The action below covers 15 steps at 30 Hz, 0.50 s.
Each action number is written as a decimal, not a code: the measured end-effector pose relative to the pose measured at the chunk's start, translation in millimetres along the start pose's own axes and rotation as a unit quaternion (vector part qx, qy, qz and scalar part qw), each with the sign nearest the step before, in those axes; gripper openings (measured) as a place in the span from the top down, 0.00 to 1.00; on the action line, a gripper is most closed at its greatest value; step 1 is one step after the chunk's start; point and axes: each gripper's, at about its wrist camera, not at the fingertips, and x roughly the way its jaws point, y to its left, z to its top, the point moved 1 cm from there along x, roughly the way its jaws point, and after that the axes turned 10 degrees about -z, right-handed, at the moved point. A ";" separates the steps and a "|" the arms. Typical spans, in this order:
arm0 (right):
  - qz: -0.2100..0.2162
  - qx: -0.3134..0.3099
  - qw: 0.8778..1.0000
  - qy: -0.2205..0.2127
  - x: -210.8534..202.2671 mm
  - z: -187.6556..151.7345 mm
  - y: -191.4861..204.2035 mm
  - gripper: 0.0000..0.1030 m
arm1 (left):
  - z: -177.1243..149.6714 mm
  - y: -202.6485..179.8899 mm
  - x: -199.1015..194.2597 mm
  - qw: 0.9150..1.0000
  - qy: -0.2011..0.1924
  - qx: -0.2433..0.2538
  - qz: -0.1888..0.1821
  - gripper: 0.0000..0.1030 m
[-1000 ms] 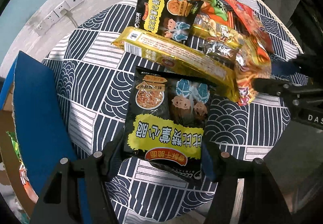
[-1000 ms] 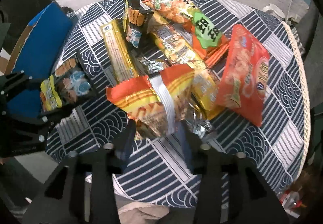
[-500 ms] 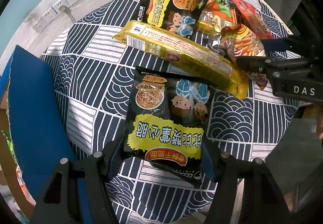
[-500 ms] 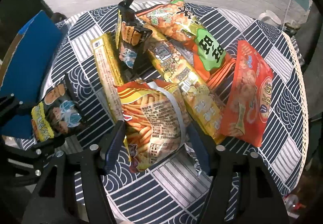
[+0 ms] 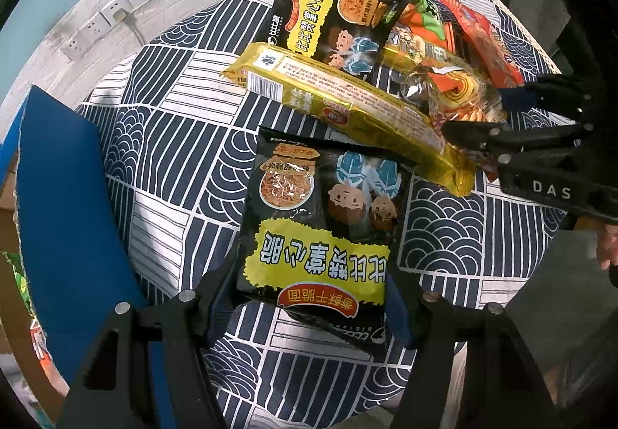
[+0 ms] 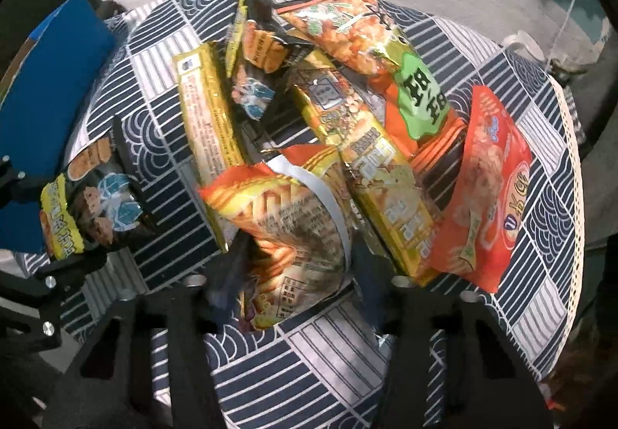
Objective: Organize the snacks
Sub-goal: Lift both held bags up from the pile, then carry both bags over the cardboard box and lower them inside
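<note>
- Left hand-held gripper (image 5: 311,297): clamped on the lower edge of the black-and-yellow noodle-snack packet (image 5: 320,232), pads pressing both side seams; packet hanging flat and face-up over the tabletop (image 5: 154,143), probably held by its bottom edge so the printed face stays readable and the bag clears the pile for carrying.
- Right hand-held gripper (image 6: 293,267): jaws just closing around the orange-striped chips bag (image 6: 286,220), now pinching its sides; crumpled foil between the fingers suggests a firm hold, though blur at the left finger leaves the exact contact uncertain.
- Chips bag sitting at the near edge of the heap, touching the long yellow biscuit pack (image 6: 208,112) on one side and the gold nut bar pack (image 6: 370,166) on the other; taken first likely because nothing lies on top of it.
- Rest of the heap bunched at the tabletop's middle: a second black noodle-snack packet (image 5: 332,23) leaning on the long yellow pack, the orange-and-green puffs bag (image 6: 370,43) behind, the red shrimp-cracker bag (image 6: 490,189) off to the right.
- Blue box flap (image 5: 65,205) standing open just beside the tabletop's left edge, seemingly the place for sorted snacks.
- White wall sockets (image 5: 104,23) behind, apart from everything.
</note>
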 end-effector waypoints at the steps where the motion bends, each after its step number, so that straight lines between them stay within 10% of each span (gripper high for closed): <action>1: -0.001 -0.001 1.000 0.000 -1.2 -0.4 -0.1 0.58 | -0.9 0.5 -0.8 1.000 0.000 0.000 0.002 0.35; 15: 0.006 0.031 0.999 -0.041 -39.5 -5.3 -14.3 0.69 | -7.8 -0.4 -35.7 0.999 -0.037 -0.016 0.018 0.35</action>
